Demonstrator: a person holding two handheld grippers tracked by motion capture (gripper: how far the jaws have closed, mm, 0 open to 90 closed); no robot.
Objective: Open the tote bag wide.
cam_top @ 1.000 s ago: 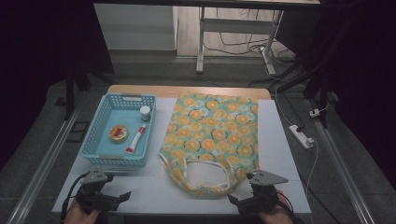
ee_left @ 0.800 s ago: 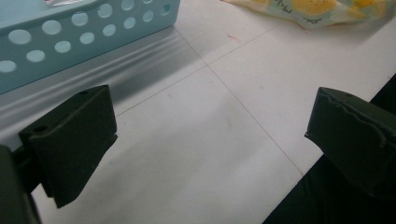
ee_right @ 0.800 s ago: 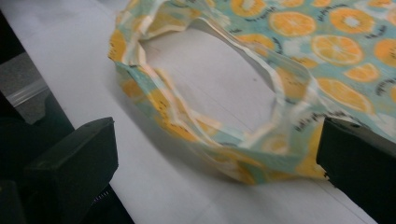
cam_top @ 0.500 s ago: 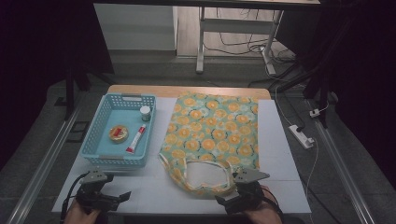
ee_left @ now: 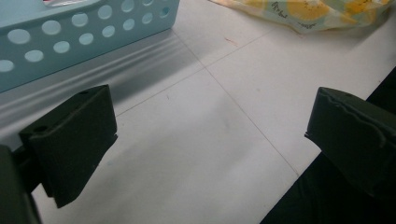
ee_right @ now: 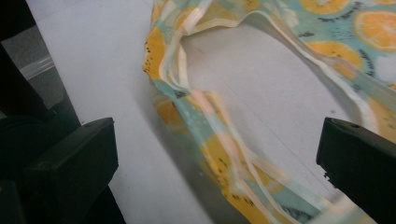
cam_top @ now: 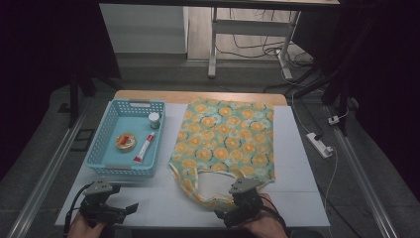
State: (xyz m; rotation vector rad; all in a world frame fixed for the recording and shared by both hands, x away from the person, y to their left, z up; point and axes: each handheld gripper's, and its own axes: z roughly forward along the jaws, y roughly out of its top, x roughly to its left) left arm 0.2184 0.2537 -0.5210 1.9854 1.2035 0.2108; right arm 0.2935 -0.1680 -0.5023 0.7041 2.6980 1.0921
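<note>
**Citrus-print cloth bag, handle loop next for the right gripper**

Pale blue plastic at the far left: a perforated basket (cam_top: 126, 144) on the white tabletop (cam_top: 163, 201), holding a small round tin (cam_top: 126, 141), a red-and-white tube (cam_top: 144, 148) and a white-capped jar (cam_top: 154, 119). Just in front of it, at the near edge, the left gripper (cam_top: 130, 208), jaws released and wide apart, nothing between them but bare tabletop in the left gripper view; basket wall near, bag corner farther off.

Centre to right: the tote bag (cam_top: 228, 141), orange slices on teal, lying flat, mouth and handle loop (cam_top: 210, 191) turned toward the near edge. Right gripper (cam_top: 221, 216) low over the near end of that loop, jaws also released and spread; in the right gripper view the handle strap (ee_right: 219, 144) running diagonally between them, rumpled and folded on itself, not yet pinched.

Likely step: taking hold of the handle. Best done by lowering until one jaw slides under the strap, closing across the strap's width rather than along it, and catching both layers where the fold bunches. Better to lift slowly, since thin fabric slips and drags. Left gripper well placed to stay clear, or to pin the bag's near left corner against sliding.
</note>
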